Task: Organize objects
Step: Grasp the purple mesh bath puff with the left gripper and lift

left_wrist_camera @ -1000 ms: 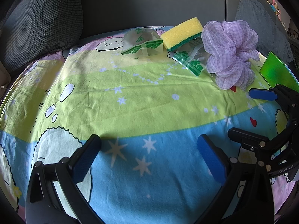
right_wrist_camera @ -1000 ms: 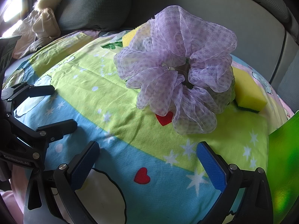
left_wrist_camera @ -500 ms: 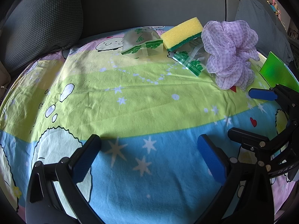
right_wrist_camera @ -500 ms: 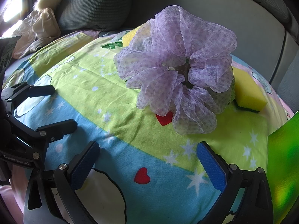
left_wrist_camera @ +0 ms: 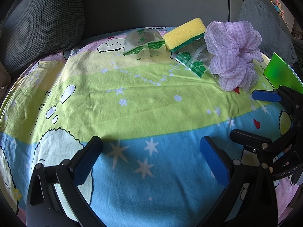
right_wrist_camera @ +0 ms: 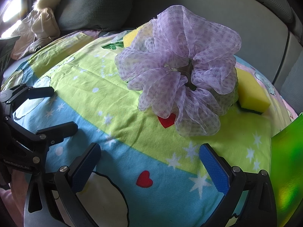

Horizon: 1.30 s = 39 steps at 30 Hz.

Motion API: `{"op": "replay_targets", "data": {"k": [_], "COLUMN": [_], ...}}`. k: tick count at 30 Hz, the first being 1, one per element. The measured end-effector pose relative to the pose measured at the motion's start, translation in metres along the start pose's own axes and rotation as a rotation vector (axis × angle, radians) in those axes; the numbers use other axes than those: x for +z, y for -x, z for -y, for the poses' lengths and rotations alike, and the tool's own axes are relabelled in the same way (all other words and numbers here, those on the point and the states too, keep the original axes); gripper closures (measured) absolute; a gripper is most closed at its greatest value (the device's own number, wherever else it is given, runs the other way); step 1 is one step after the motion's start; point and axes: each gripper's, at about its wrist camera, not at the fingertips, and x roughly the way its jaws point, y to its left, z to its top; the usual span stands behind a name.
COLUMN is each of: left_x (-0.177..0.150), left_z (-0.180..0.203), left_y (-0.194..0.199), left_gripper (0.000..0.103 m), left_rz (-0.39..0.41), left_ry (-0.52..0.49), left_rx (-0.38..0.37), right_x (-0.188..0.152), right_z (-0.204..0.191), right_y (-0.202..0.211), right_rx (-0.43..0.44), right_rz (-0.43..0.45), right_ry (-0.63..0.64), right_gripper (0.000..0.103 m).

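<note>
A lilac mesh bath puff point(left_wrist_camera: 233, 54) point(right_wrist_camera: 180, 71) lies at the far right of the cartoon-print sheet point(left_wrist_camera: 132, 98). A yellow sponge with a green underside point(left_wrist_camera: 184, 34) rests on clear bags with green print point(left_wrist_camera: 193, 61) point(left_wrist_camera: 144, 46). Another yellow sponge point(right_wrist_camera: 250, 94) lies right of the puff in the right wrist view. My left gripper point(left_wrist_camera: 150, 158) hovers open over the blue band, nothing between its fingers. The right gripper point(right_wrist_camera: 150, 164) point(left_wrist_camera: 251, 113) is open a short way before the puff.
A shiny green sheet point(left_wrist_camera: 282, 74) point(right_wrist_camera: 286, 166) sits at the right edge. Grey cushions point(left_wrist_camera: 43, 24) and a grey sofa back point(left_wrist_camera: 151, 3) ring the far side. A beige garment with fur trim point(right_wrist_camera: 36, 32) lies far left. The other gripper point(right_wrist_camera: 37, 111) shows at left.
</note>
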Motion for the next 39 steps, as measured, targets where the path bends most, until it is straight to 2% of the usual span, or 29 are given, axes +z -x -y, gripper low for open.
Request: {"op": "replay_targets", "data": {"k": [4, 7, 8, 10, 12, 15, 17, 20, 22, 23, 25, 27, 30, 33, 36, 37, 38, 39], "left_x": [0.007, 0.008, 0.010, 0.017, 0.028, 0.054, 0.076, 0.102, 0.110, 0.109, 0.102, 0.101, 0.100, 0.097, 0.093, 0.091, 0.090, 0.090], "left_z": [0.002, -0.004, -0.007, -0.017, -0.023, -0.023, -0.018, -0.003, 0.013, 0.020, 0.035, 0.044, 0.047, 0.043, 0.039, 0.037, 0.038, 0.038], "left_y": [-0.006, 0.002, 0.005, 0.016, 0.033, 0.062, 0.066, 0.056, 0.045, 0.039, 0.023, 0.007, -0.007, -0.013, -0.019, -0.020, -0.023, -0.024], "left_gripper": [0.001, 0.003, 0.007, 0.010, 0.010, 0.008, 0.008, 0.008, 0.008, 0.008, 0.008, 0.010, 0.010, 0.017, 0.036, 0.046, 0.057, 0.062], "left_rz": [-0.007, -0.015, -0.020, -0.001, 0.040, 0.149, 0.169, 0.141, 0.135, 0.134, 0.109, 0.042, 0.020, 0.005, -0.009, -0.016, -0.020, -0.022], "left_ry": [0.025, 0.078, 0.113, 0.215, 0.289, 0.340, 0.378, 0.387, 0.357, 0.324, 0.258, 0.231, 0.223, 0.224, 0.246, 0.264, 0.274, 0.281], "left_rx": [0.014, 0.009, -0.004, -0.105, -0.158, -0.152, -0.175, -0.195, -0.202, -0.218, -0.233, -0.193, -0.200, -0.197, -0.243, -0.271, -0.290, -0.309], "right_x": [0.002, 0.000, 0.000, 0.000, 0.001, 0.008, 0.017, 0.032, 0.040, 0.044, 0.046, 0.042, 0.038, 0.036, 0.038, 0.036, 0.034, 0.032], "right_z": [0.001, 0.004, 0.007, 0.018, 0.030, 0.053, 0.068, 0.083, 0.093, 0.097, 0.102, 0.104, 0.107, 0.106, 0.101, 0.099, 0.098, 0.097], "right_y": [-0.001, 0.007, 0.010, 0.023, 0.047, 0.092, 0.117, 0.137, 0.136, 0.129, 0.111, 0.092, 0.070, 0.054, 0.040, 0.035, 0.032, 0.030], "right_rx": [-0.002, -0.015, -0.013, 0.006, -0.003, -0.048, -0.088, -0.079, -0.055, -0.045, -0.016, 0.014, 0.067, 0.136, 0.113, 0.126, 0.148, 0.170], "right_rz": [0.000, -0.005, -0.014, -0.028, 0.004, 0.096, 0.160, 0.240, 0.295, 0.297, 0.287, 0.271, 0.227, 0.214, 0.177, 0.162, 0.157, 0.151], "right_ry": [-0.013, -0.074, -0.113, -0.192, -0.266, -0.411, -0.518, -0.654, -0.708, -0.734, -0.761, -0.785, -0.833, -0.839, -0.832, -0.833, -0.840, -0.854], "right_gripper": [0.000, 0.000, 0.000, 0.000, 0.000, 0.000, 0.000, 0.000, 0.002, 0.004, 0.016, 0.024, 0.028, 0.028, 0.029, 0.040, 0.047, 0.057]}}
